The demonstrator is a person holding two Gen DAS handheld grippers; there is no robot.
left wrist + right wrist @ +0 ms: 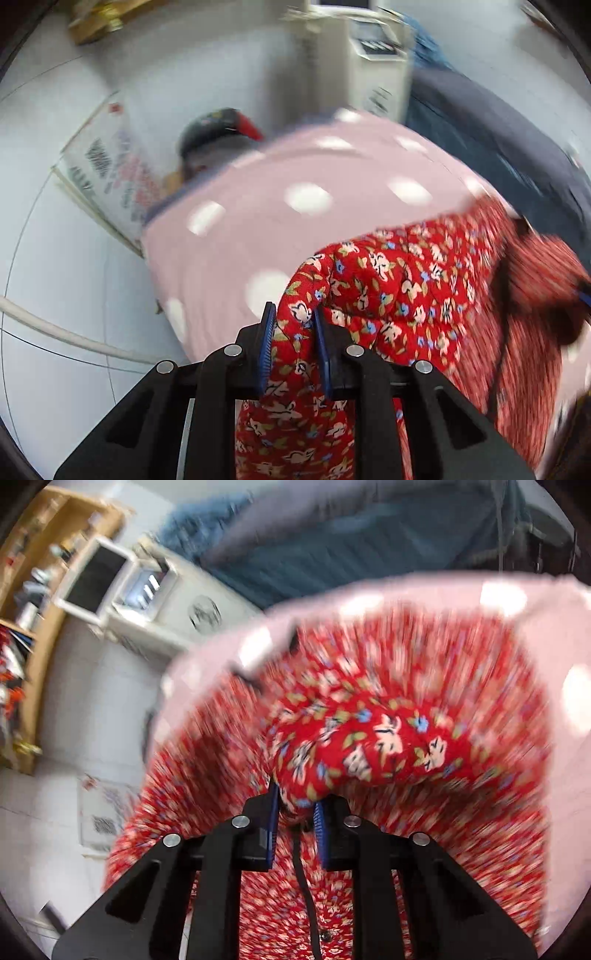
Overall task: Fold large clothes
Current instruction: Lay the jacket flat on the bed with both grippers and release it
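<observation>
A red floral garment (399, 288) lies bunched on a pink cloth with white dots (295, 206). My left gripper (293, 325) is shut on a fold of the red garment, whose fabric runs between the blue pads (269, 332) and hangs below them. In the right wrist view the same red garment (369, 738) fills the middle, blurred by motion, over the pink dotted cloth (535, 635). My right gripper (295, 805) is shut on a raised bunch of it. A black trim or cord (303, 878) runs down below the right jaws.
A white cabinet-like unit (373, 62) stands beyond the pink cloth, with dark blue fabric (498, 133) to its right. A printed sheet (110, 173) and a black and red object (218, 129) sit at the left. A wooden shelf (33, 627) stands far left over white floor.
</observation>
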